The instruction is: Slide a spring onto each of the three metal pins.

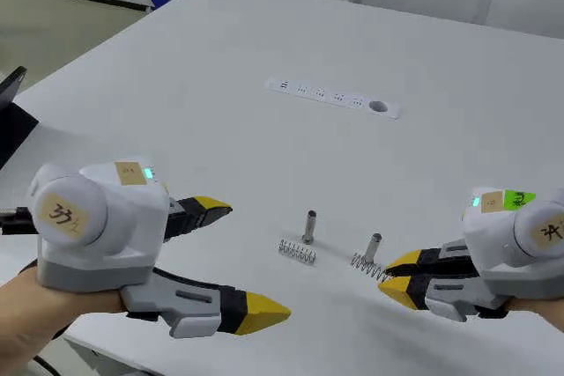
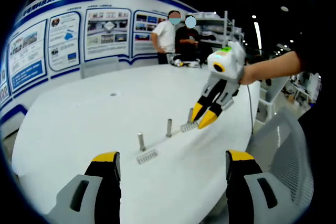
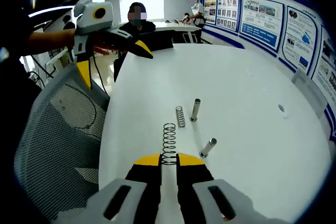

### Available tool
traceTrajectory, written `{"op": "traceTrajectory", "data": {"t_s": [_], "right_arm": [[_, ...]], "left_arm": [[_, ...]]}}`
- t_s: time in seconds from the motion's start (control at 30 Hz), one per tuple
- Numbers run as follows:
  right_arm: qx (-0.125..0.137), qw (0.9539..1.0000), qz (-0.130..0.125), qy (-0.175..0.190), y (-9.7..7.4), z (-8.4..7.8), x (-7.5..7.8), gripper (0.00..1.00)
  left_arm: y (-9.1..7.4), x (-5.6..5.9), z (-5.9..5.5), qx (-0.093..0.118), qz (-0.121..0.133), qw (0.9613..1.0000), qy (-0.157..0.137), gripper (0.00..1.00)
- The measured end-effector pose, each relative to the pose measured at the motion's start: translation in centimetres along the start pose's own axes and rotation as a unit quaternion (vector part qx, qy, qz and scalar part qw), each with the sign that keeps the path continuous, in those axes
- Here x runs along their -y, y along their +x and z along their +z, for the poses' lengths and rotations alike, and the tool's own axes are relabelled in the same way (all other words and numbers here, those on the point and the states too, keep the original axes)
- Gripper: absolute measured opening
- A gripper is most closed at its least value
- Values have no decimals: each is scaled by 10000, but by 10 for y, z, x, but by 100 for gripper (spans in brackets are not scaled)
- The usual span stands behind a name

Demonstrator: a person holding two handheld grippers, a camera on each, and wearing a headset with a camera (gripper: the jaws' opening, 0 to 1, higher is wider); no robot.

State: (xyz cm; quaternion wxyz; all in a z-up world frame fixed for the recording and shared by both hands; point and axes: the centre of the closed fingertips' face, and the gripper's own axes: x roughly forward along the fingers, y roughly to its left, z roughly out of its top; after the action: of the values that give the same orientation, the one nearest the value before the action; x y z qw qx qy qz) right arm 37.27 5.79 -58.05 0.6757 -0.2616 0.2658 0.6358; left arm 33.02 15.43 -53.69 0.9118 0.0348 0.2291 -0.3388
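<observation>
1. Spring (image 3: 169, 140) in my right gripper (image 3: 169, 160): the jaws are closed on its near end, and the rest lies ahead on the white worktop (image 1: 264, 129), just beside a pin (image 1: 374, 246).
2. I judge it light, thin and whippy. Squeezed hard it may buckle or flick away, so a gentle pinch on the end coils suits it, leaving the far opening free.
3. Its long axis runs straight on from my jaws, near flat to the worktop. The pin stands upright, so the coil needs tipping up.
4. A second spring (image 1: 297, 252) lies flat beside the other pin (image 1: 309, 226).
5. My left gripper (image 1: 242, 260) hovers with its jaws wide apart and nothing between them.
</observation>
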Motion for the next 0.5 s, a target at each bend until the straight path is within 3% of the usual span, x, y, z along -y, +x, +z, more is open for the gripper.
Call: {"op": "traceTrajectory", "data": {"t_s": [0.2,0.4,0.5], "right_arm": [[136,9997,113,-169,-11,18,-15,11],[338,9983,334,-326,-17,33,-32,11],[426,9960,506,-608,-19,38,-42,11]], "left_arm": [[17,14,3,-89,-249,9995,185,83],[30,30,12,42,-486,9983,319,72],[35,36,11,20,-565,9976,395,71]]}}
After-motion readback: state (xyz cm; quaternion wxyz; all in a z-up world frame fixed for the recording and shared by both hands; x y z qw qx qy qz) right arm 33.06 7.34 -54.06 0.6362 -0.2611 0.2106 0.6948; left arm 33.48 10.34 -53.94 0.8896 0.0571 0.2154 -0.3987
